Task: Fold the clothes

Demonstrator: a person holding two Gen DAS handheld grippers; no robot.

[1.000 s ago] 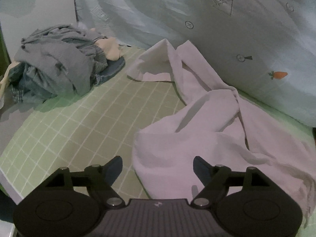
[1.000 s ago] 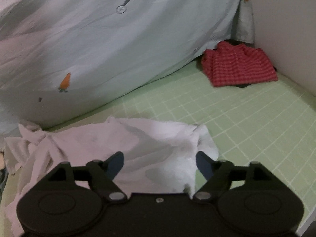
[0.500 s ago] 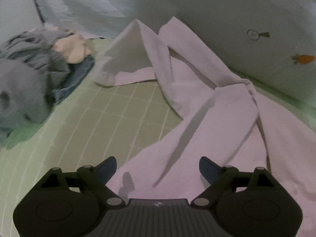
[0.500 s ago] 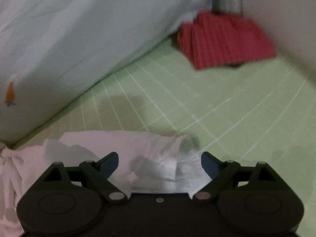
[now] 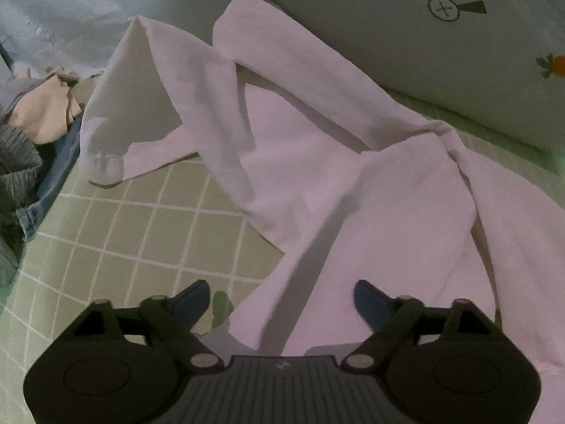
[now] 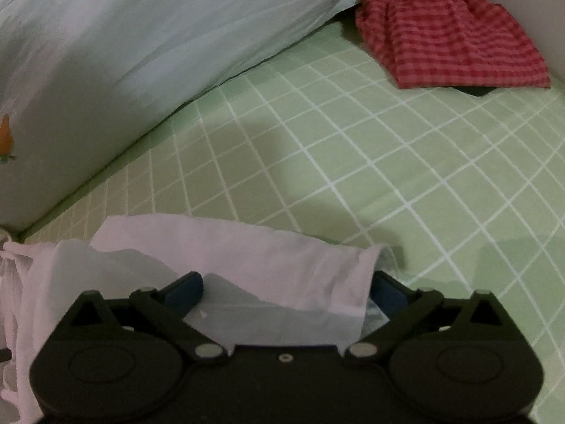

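Observation:
A white long-sleeved garment (image 5: 317,162) lies crumpled on the green checked sheet (image 5: 134,233); one sleeve with its cuff reaches to the far left. My left gripper (image 5: 280,302) is open low over the garment's near edge, with cloth between its jaws. In the right wrist view the garment's other end (image 6: 247,258) lies bunched between the open jaws of my right gripper (image 6: 286,288), its right fingertip partly hidden by the cloth.
A pile of grey, beige and denim clothes (image 5: 31,134) sits at the left. A folded red checked garment (image 6: 452,31) lies at the far right by the wall. A pale quilt with carrot prints (image 6: 141,46) runs along the back.
Both grippers have moved forward and down close to the white garment. The left now hovers over its near edge; the right has its end between the jaws. Both stayed open.

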